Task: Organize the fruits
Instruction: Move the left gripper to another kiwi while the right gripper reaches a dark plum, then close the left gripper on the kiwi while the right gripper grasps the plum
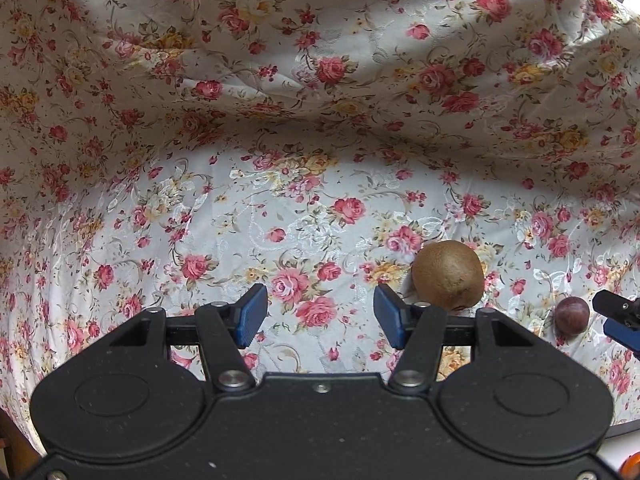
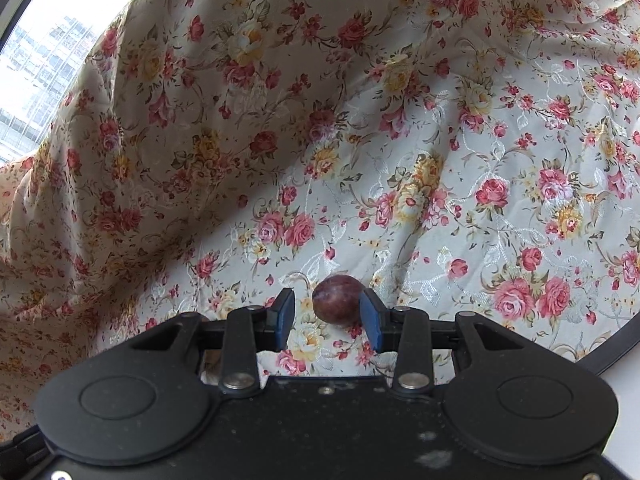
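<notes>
Here your right gripper [image 2: 327, 318] points down at the cloth [image 2: 460, 184] with its jaws partly apart, and the plum [image 2: 339, 299] sits between the two blue pads. The right pad [image 2: 370, 322] is just beside the plum, maybe touching it; the left pad [image 2: 285, 316] stands clearly apart from it, with a gap of cloth between. So the plum lies on the cloth and is not squeezed.

Your left gripper [image 1: 320, 316] has its jaws wider, and between them you see only the flowered cloth [image 1: 280, 208]. It holds nothing. The kiwi [image 1: 448, 273] lies on the cloth just beyond the right finger [image 1: 390, 316] of this gripper, to its outer side; if they touch I cannot tell. In the left wrist view the plum [image 1: 572, 315] lies further right of the kiwi, near it but apart, and the tip of your right gripper [image 1: 618, 314] shows at the picture's edge, just beside the plum.

No container shows clearly in either view.
</notes>
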The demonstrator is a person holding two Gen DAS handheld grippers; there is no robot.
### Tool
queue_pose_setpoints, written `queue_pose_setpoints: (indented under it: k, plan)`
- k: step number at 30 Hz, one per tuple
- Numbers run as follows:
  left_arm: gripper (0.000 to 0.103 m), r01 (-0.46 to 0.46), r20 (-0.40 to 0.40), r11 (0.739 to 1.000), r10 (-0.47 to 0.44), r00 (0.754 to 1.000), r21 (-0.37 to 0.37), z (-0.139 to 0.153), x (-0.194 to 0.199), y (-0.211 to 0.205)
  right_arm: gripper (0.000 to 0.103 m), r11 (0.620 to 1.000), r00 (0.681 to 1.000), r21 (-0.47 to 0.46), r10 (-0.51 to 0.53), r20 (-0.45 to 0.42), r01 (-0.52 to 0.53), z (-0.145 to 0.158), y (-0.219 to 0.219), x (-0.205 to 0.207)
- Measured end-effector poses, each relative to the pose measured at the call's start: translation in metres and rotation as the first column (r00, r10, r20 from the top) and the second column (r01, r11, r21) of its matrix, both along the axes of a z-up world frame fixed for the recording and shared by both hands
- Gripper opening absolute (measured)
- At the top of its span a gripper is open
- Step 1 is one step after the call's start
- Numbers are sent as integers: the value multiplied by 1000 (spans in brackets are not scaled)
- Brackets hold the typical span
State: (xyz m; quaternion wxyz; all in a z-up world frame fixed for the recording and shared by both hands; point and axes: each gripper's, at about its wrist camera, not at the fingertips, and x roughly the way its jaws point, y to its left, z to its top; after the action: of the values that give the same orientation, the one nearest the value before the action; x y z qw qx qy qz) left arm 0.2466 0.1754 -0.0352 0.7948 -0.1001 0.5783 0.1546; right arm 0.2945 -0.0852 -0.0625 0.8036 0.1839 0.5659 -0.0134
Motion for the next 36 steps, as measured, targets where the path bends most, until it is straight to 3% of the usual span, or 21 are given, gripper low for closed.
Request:
queue_pose_setpoints:
  k: [12,19,29,36]
  plan:
    - [62,33,33,997,-30,999,-66,-5,5,-6,40,996,999,-85,20,-38,-23,-26,16,12]
    - [62,53,54,995,-48,997,-90,-8,11,-15,45,993,998,-112,15,-53,-21,-34,21,15]
    - [62,73,42,994,-70,997,-76,-17,19,-32,45,967,987,-212,118,-113,-140,-43,46,15]
    - [63,84,43,994,-82,996,-66,-19,24,-45,44,968,980,-188,138,-145,-164,-40,42,10]
